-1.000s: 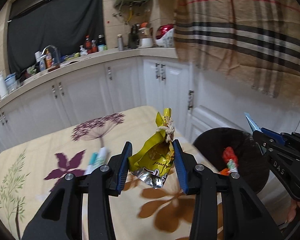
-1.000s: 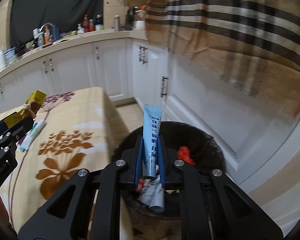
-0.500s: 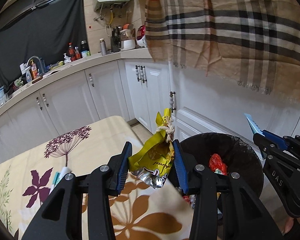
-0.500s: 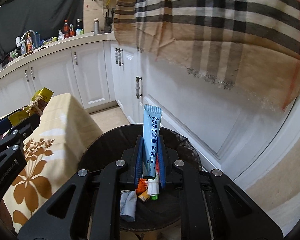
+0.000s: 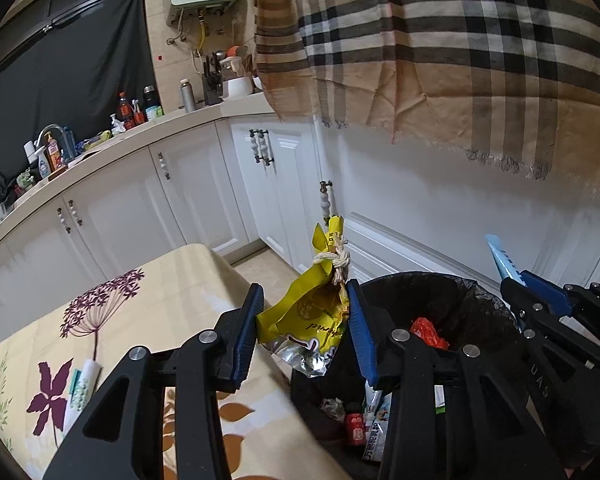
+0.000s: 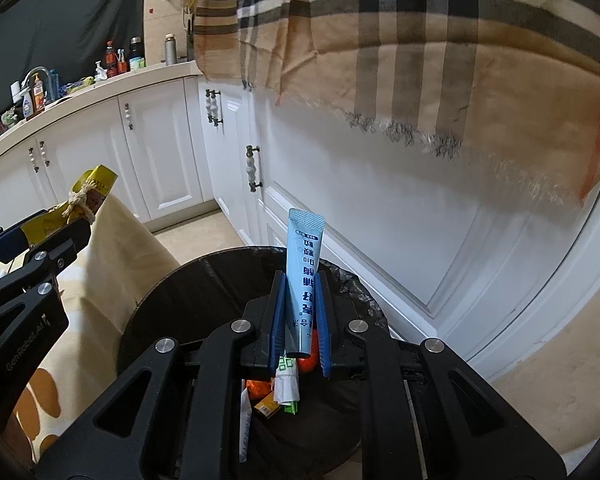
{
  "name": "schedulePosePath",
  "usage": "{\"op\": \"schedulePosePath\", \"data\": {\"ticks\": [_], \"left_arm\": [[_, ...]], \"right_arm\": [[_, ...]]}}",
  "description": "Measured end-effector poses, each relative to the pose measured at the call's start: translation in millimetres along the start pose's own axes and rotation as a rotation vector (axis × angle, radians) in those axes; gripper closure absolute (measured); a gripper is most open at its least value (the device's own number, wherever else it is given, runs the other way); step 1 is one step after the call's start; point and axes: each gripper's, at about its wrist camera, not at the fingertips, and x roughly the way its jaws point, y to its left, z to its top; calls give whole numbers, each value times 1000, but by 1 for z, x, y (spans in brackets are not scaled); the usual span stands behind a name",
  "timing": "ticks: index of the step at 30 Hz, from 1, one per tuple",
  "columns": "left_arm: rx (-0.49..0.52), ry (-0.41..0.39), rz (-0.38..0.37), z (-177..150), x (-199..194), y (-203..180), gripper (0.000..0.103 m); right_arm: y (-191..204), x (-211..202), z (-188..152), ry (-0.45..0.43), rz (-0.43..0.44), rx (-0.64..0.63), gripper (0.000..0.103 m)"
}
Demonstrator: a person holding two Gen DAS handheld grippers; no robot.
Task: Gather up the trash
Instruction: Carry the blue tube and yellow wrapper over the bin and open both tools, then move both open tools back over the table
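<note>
My left gripper (image 5: 304, 292) is shut on a crumpled yellow snack bag (image 5: 308, 320) tied with string, held over the near edge of a black lined trash bin (image 5: 472, 300). My right gripper (image 6: 300, 280) is shut on a light blue tube (image 6: 305, 240) that stands upright above the bin's (image 6: 188, 292) opening. The bin holds a red wrapper (image 5: 428, 328) and several other scraps. In the left wrist view the right gripper (image 5: 516, 280) with its tube (image 5: 500, 256) shows at the right. The right wrist view has the left gripper (image 6: 60, 232) and the bag (image 6: 94, 188) at the left.
A table with a floral cloth (image 5: 140, 300) stands left of the bin, with a white tube (image 5: 82, 384) lying on it. White cabinets (image 5: 204, 200) and a cluttered counter (image 5: 100, 140) run behind. A plaid cloth (image 5: 460, 60) hangs above right.
Both grippers have swung right, off the table and toward the bin, each keeping its grip. The bin now lies directly below the blue tube and beside the yellow bag.
</note>
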Motion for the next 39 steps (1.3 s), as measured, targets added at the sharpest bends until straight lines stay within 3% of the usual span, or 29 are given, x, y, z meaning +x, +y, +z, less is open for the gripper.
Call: {"op": "schedulePosePath", "data": {"ticks": [5, 8, 25, 28, 30, 39], "left_arm": [[1, 28, -6, 0, 12, -5, 56], [5, 45, -10, -1, 17, -7, 53], [-20, 42, -14, -1, 10, 2, 40], [-36, 38, -7, -4, 1, 13, 39], [-44, 38, 9, -7, -5, 25, 38], [-126, 66, 161, -40, -38, 111, 37]], "right_arm": [[-2, 10, -1, 11, -10, 13, 86], [-5, 14, -2, 19, -18, 20, 77], [0, 6, -1, 17, -25, 19, 76], [10, 1, 0, 17, 3, 16, 75], [19, -3, 1, 16, 25, 10, 65], [86, -17, 4, 25, 153, -54, 65]]}}
